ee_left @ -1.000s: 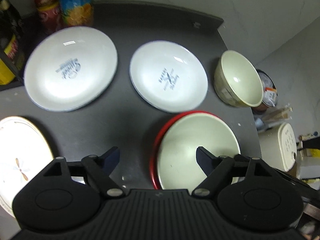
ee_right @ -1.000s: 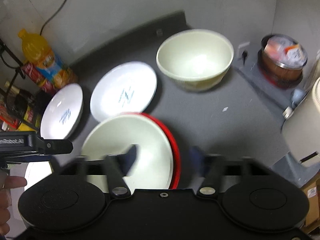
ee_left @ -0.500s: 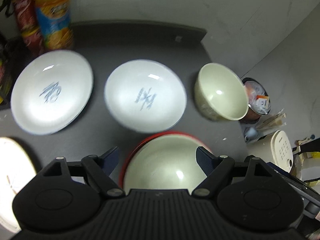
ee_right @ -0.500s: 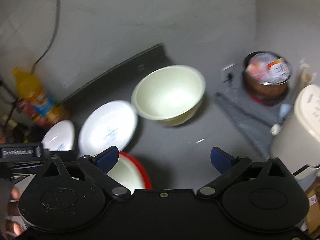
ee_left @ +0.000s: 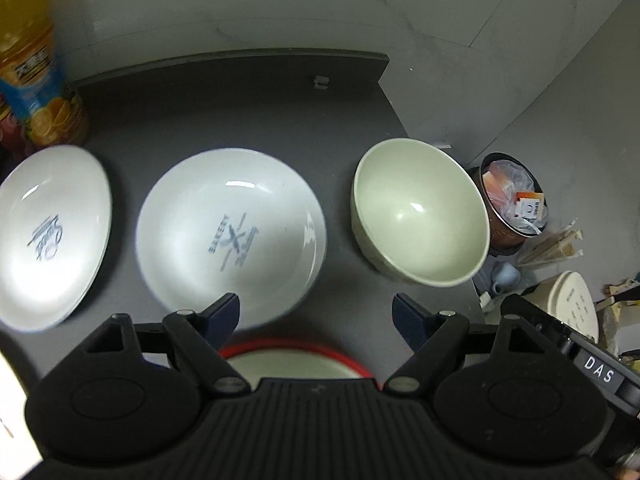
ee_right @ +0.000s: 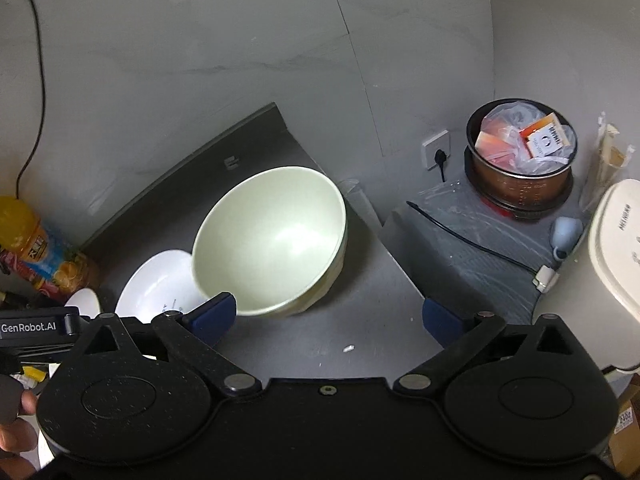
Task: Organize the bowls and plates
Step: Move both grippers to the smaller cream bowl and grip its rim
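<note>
While both grippers hang over the dark counter (ee_left: 240, 112), nothing gripped yet. Right gripper (ee_right: 328, 314) jaws just spread wide — nothing between them but bare counter; cream bowl (ee_right: 272, 244) ahead and left of centre, its near rim just past the left fingertip (ee_right: 214, 312). Left gripper (ee_left: 316, 312) also well open, empty; same cream bowl (ee_left: 420, 212) ahead and off to its right, white plate (ee_left: 232, 236) ahead-left, near rim by the left fingertip. Second white plate (ee_left: 52, 236) further left; red-rimmed dish (ee_left: 300, 354) right under the left gripper body, mostly hidden. Bowl round, so no long axis — rim approach from any side. Judged nearer the right gripper; likely next grab there, needing a small shift left to straddle the rim.
</note>
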Demonstrator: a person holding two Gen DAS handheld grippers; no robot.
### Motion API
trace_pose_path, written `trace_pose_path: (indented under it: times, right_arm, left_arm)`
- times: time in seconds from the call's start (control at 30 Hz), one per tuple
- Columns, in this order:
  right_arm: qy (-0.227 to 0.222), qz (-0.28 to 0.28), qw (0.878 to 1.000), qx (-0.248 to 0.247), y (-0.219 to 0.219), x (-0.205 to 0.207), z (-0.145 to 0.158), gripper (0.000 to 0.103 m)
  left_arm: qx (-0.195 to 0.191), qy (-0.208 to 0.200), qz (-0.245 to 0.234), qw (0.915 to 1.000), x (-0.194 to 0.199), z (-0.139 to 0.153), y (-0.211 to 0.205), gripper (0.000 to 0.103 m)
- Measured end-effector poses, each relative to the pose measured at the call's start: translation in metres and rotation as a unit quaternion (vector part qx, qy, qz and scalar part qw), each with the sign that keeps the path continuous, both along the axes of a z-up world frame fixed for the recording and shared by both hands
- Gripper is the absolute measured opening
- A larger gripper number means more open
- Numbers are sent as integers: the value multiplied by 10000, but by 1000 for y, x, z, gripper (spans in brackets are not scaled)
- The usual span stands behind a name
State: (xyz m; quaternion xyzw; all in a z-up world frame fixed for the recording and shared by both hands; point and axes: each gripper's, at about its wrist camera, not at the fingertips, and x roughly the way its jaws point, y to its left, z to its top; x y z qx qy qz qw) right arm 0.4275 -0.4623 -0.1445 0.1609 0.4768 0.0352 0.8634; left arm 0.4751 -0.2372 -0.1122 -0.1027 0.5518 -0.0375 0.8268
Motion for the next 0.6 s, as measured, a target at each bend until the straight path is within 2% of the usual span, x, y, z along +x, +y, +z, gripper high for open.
trace_pose_path:
  times: [0.17,0.37,0.43,0.5,0.6]
  right_arm:
    - [154,30,9998,114,-1,17,-11,100]
    - [350,68,9993,136,-1,37,-28,100]
    - [431,70,9989,145,-2,44,-33,99]
    - [536,-14,9983,217,-5,51,-40,97]
    - [712,-222,9969,236,-6,59,-50,89]
  left_arm:
    - [153,62,67,9998,22,-14,-8,82]
    - [158,283,170,9993,49,-30,-11,82]
    - [53,381,245,9990,57,-34,-12,82]
    - [-135,503,284,9982,66,-39,-13,82]
    - [-69,545,273,9981,77,-46,-21,82]
